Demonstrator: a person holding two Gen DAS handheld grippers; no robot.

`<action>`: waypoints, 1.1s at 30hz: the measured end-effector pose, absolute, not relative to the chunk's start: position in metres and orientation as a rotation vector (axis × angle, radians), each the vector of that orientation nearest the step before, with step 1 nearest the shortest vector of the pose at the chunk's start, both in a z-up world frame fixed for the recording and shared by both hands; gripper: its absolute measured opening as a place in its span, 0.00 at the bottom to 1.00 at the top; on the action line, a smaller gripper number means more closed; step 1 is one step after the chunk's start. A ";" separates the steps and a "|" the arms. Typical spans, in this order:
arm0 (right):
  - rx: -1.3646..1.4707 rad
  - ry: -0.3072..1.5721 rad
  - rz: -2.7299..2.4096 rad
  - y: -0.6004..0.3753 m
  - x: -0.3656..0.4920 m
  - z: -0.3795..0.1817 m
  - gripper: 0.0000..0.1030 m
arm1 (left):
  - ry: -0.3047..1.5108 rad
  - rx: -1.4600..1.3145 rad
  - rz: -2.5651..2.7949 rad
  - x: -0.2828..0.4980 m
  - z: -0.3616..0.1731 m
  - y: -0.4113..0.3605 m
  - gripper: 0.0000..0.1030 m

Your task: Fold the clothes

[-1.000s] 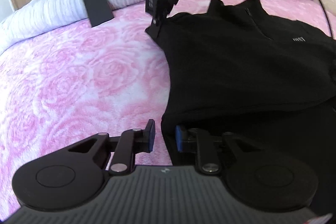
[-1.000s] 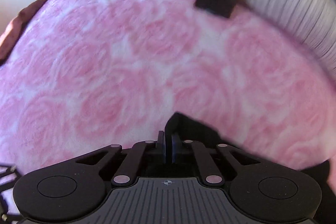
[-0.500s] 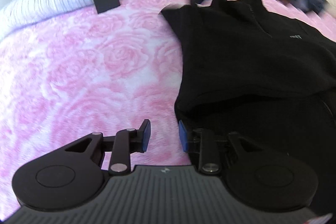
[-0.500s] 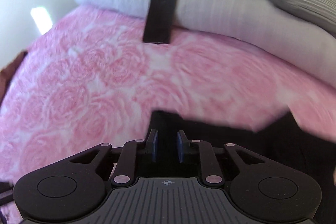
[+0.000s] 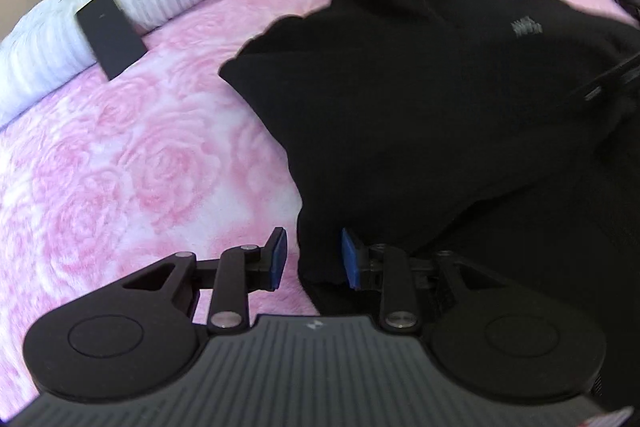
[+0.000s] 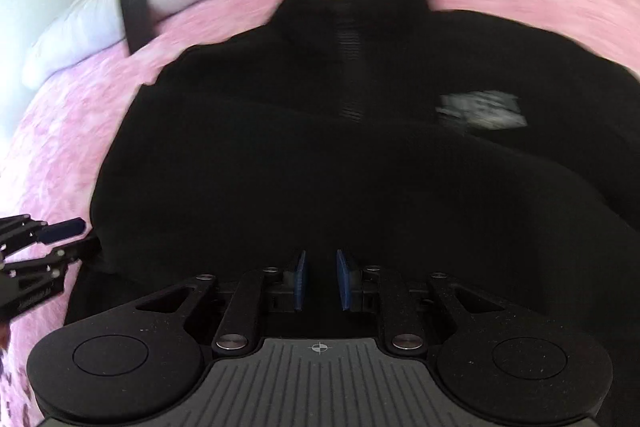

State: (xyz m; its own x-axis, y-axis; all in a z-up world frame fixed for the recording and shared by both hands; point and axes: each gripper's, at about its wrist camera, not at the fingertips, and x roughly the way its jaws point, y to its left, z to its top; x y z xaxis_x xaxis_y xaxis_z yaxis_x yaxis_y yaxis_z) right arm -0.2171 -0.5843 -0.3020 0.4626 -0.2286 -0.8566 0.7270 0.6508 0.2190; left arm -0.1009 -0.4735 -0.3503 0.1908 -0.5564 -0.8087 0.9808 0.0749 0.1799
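pink bed (image 5: 120, 163) | black top (image 5: 420, 99) lies flat, collar far, long axis running away | left tool (image 5: 310, 259) wide open, straddling its near-left edge, nearer | right tool (image 6: 319, 281) part open, empty, over hem

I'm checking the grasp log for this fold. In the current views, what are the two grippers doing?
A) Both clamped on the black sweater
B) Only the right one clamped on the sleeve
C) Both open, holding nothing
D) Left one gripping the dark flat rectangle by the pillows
C: the left gripper and the right gripper each show a clear gap between blue pads, over the black sweater.
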 end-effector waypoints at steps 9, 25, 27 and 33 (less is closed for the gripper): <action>0.844 0.848 -0.995 -0.579 -0.359 -0.266 0.18 | 0.539 0.912 -1.328 -0.151 -0.310 -0.479 0.26; 1.019 0.475 -1.443 -0.710 -0.646 -0.234 0.18 | 0.472 1.065 -1.432 -0.350 -0.279 -0.563 0.37; 1.072 0.423 -1.467 -0.730 -0.682 -0.243 0.19 | 0.473 1.089 -1.446 -0.383 -0.278 -0.579 0.37; 1.277 0.268 -1.427 -0.768 -0.755 -0.269 0.19 | 0.433 1.149 -1.522 -0.467 -0.274 -0.624 0.37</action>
State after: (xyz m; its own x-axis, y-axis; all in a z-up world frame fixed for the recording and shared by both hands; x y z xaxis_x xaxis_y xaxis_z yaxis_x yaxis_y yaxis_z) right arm -0.7545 -0.7681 -0.2690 0.2363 -0.5661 -0.7898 0.8141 -0.3285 0.4790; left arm -0.4673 -0.6243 -0.2739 0.0992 -0.5426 -0.8341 0.9003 -0.3081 0.3075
